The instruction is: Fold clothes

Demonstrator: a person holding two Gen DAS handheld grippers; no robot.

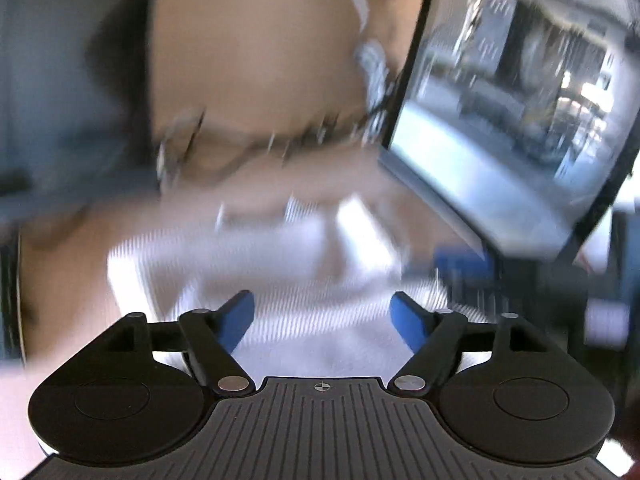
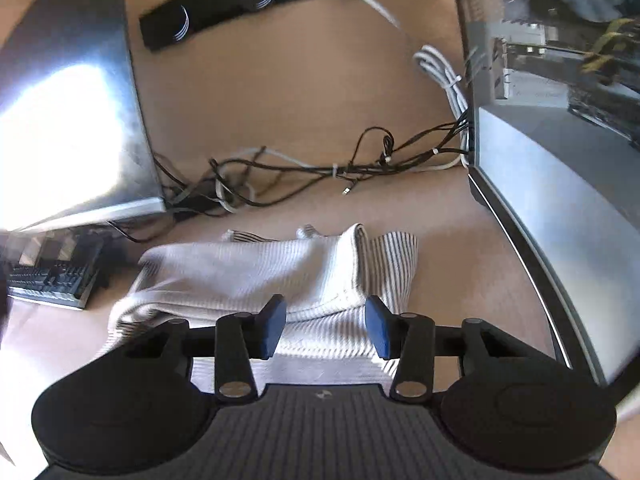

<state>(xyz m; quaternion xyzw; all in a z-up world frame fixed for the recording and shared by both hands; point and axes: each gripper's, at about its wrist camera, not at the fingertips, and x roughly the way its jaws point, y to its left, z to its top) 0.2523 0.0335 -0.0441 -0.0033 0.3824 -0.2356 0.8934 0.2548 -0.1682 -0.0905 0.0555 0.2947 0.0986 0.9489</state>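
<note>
Left gripper [image 1: 322, 322] released, right gripper [image 2: 326, 328] released, over striped garment [image 2: 248, 268], bare desk [image 2: 288, 92] beyond

No readable text, label, brand, number or sign appeared in either wrist view. The only mark was a small round crosshair symbol [image 1: 323, 387] moulded into the ribbed black plastic body of the gripper, also faintly seen in the right wrist view [image 2: 322, 394]. The keys of the black computer keyboard [image 2: 52, 278] were too blurred to read.
</note>
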